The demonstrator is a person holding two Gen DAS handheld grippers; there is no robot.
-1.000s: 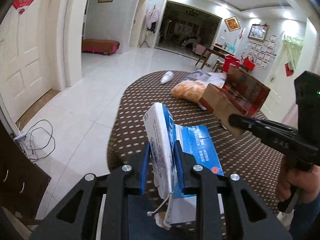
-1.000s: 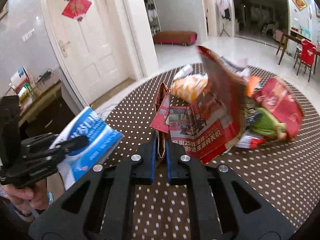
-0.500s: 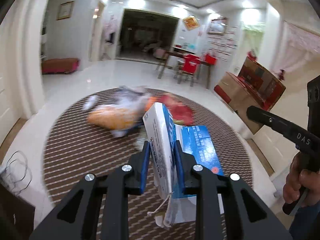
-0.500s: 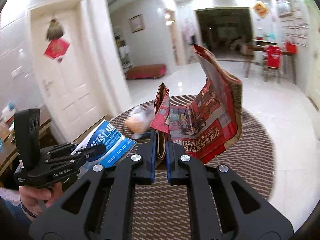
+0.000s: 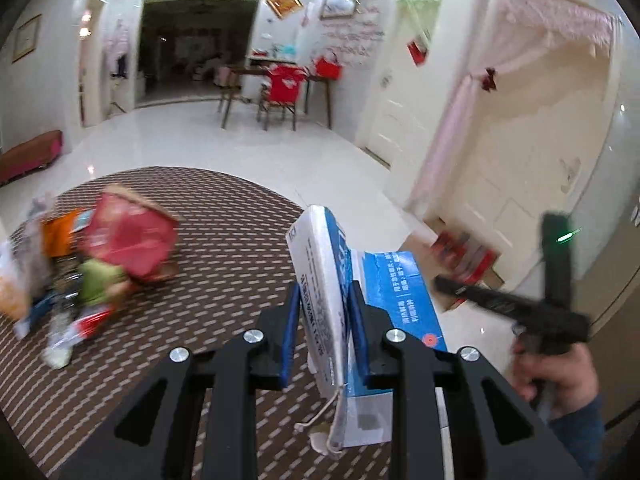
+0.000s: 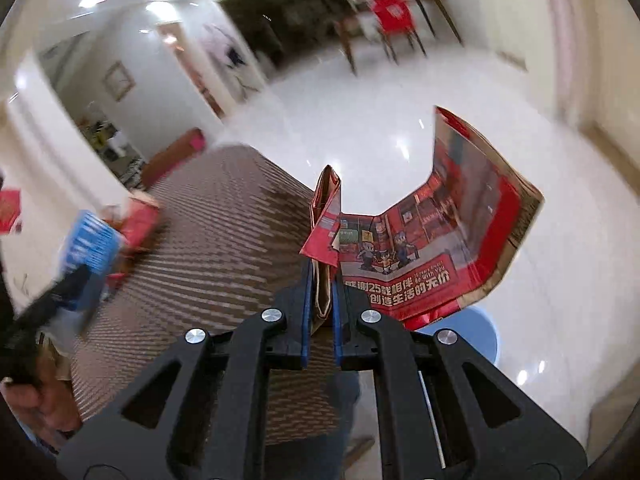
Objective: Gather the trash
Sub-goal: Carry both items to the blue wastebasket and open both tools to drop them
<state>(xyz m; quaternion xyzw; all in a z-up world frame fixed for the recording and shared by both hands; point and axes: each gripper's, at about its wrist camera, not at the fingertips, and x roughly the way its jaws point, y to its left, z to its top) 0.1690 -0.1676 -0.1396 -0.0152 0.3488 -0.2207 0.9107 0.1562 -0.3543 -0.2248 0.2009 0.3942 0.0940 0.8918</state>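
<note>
I count two pieces of trash in hand: one blue-and-white box (image 5: 326, 280) clamped upright in my left gripper (image 5: 326, 312), and one red printed paper bag (image 6: 432, 248) pinched by its folded edge in my right gripper (image 6: 322, 304). A single blurred heap of leftover trash (image 5: 88, 264) lies far left on the brown dotted round table (image 5: 224, 248). Since a second ago both grips are unchanged, but the red bag has swung off the table and now hangs over the white floor (image 6: 360, 120), just above one blue bin (image 6: 476, 336).

Dining corner beyond the counter
Red-covered chair (image 5: 283, 87) at a wooden table (image 5: 276, 74); dotted brown counter (image 5: 224, 248); glossy white floor (image 5: 224, 136)

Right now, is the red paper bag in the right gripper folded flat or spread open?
Spread open: the red paper bag fans out, only one edge pinched.
</note>
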